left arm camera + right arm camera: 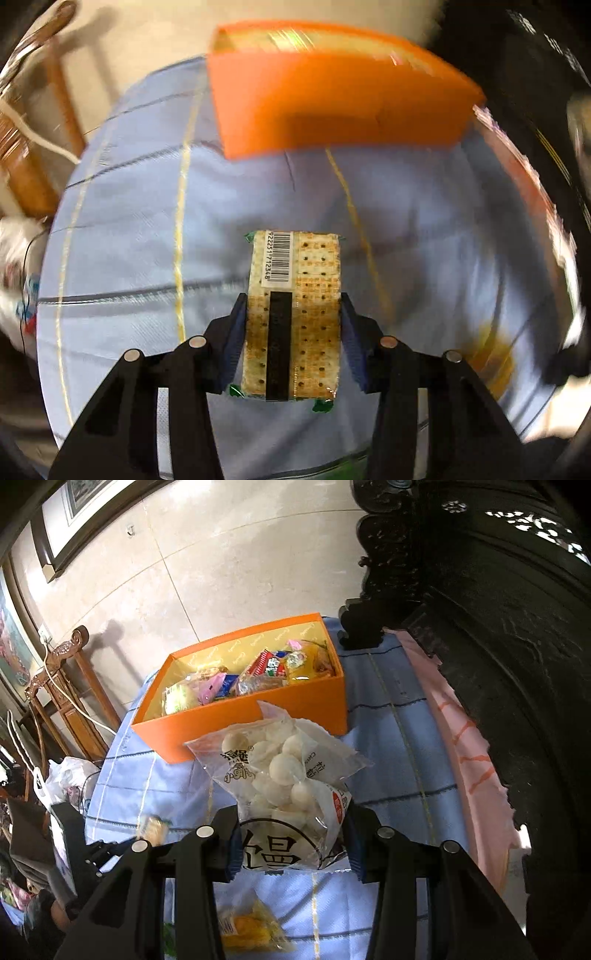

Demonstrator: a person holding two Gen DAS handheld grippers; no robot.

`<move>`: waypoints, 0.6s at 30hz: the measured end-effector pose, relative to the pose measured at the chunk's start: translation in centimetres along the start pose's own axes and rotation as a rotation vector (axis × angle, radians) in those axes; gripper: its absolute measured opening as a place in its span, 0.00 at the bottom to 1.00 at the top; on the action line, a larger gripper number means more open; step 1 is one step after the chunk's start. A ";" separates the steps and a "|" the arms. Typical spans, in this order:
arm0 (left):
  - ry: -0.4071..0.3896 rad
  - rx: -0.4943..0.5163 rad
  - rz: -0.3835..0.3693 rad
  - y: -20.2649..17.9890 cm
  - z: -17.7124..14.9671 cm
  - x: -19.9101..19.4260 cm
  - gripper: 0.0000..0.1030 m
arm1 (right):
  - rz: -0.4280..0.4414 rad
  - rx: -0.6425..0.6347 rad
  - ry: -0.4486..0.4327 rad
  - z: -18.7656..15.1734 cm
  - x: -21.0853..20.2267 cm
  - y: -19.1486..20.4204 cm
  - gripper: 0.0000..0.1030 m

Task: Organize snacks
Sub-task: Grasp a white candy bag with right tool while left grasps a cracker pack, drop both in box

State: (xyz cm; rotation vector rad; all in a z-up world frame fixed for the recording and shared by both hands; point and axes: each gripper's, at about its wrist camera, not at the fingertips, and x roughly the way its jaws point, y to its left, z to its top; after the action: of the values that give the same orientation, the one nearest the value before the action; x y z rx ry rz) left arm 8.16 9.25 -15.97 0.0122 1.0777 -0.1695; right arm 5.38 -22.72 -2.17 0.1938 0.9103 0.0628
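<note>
A cracker packet (314,280) with a barcode label and a black stripe sits lengthwise between the fingers of my left gripper (293,299), whose pads press its two long sides, just over the blue checked tablecloth (147,221). The orange box (332,107) stands beyond it, blurred. In the right wrist view my right gripper (291,812) is shut on a clear bag of white round snacks (284,771), held up in front of the orange box (258,716). The box is open and holds several wrapped snacks.
A yellow snack packet (247,926) lies on the cloth below the right gripper. A pink cloth (461,738) and dark carved furniture (480,627) border the table on the right. Wooden furniture (66,686) and a white plastic bag (62,779) stand beyond the left edge.
</note>
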 end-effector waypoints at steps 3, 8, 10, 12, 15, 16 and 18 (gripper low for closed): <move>-0.051 -0.048 0.003 -0.4 4.0 -1.9 0.45 | 0.038 -0.007 -0.016 2.0 1.1 0.7 0.43; -0.171 -0.013 0.040 -1.3 13.0 -4.1 0.45 | 0.104 -0.046 -0.082 8.0 3.2 2.6 0.43; -0.212 -0.007 0.066 -1.2 16.1 -4.3 0.45 | 0.111 -0.067 -0.102 10.5 4.2 3.4 0.43; -0.243 -0.011 0.077 -0.8 19.3 -4.0 0.45 | 0.125 -0.092 -0.117 12.9 5.5 4.3 0.43; -0.253 0.001 0.064 0.0 22.8 -2.3 0.46 | 0.146 -0.135 -0.098 15.6 8.6 5.4 0.49; -0.251 0.011 0.070 -0.1 23.4 -1.9 0.60 | 0.142 -0.150 -0.084 16.3 9.9 5.8 0.81; -0.241 0.028 0.151 -0.4 24.1 -1.0 0.94 | 0.053 -0.163 -0.075 17.1 11.1 6.1 0.97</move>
State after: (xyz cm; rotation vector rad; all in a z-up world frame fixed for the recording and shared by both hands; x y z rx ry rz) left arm 28.74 6.77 -3.67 0.0961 0.8301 -0.0481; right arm 25.84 -17.59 0.55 0.0683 0.8209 0.1773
